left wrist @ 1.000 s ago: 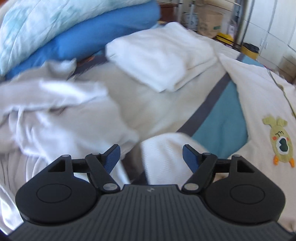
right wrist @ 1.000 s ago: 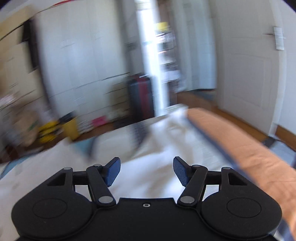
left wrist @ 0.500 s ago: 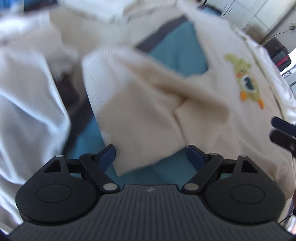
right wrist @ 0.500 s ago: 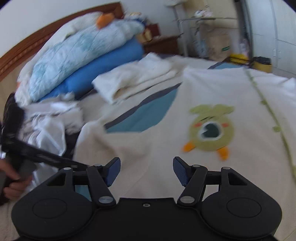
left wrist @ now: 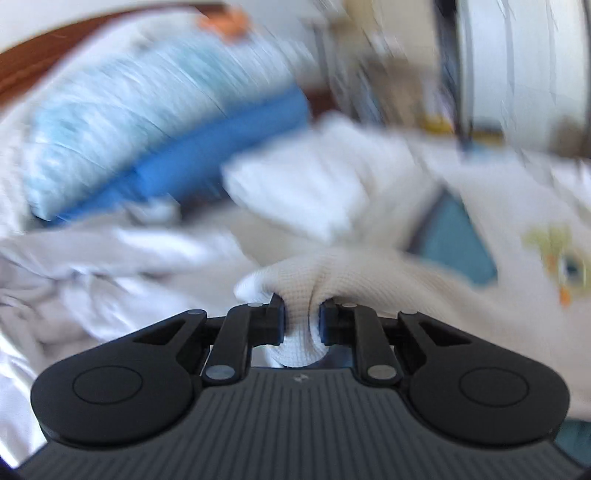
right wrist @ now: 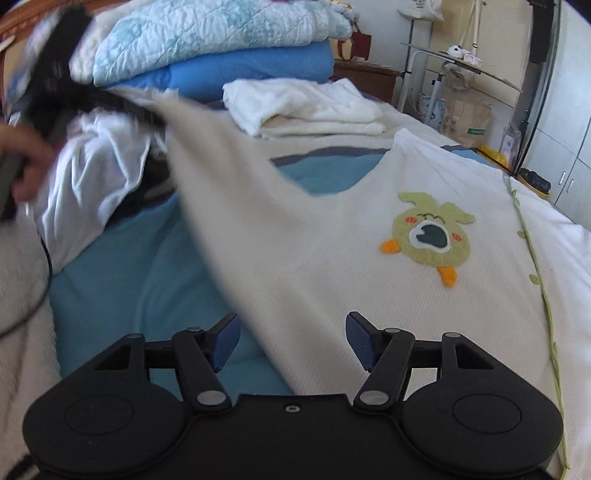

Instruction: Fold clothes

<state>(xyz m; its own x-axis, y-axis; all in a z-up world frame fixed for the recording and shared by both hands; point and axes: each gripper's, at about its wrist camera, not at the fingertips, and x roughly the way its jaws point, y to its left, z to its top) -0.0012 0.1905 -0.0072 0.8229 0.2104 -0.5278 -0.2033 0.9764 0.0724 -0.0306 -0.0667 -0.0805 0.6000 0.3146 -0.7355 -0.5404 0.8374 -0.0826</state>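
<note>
The left gripper (left wrist: 302, 320) is clamping its jaws on a bunched sleeve end of the cream sweater (right wrist: 369, 266); the right gripper (right wrist: 291, 341) is hovering with jaws wide, gripping nothing. The sweater body is lying flat on the bed (right wrist: 122, 280), duck patch (right wrist: 430, 236) up, sleeve lifted clear. Folded white garments (right wrist: 306, 107) are sitting near the pillows; a crumpled white garment (right wrist: 92, 177) is waiting unfolded.

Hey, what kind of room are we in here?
Most likely a bedroom: a bed with a wooden headboard, folded quilts stacked at its head, and cupboards along the far wall.
</note>
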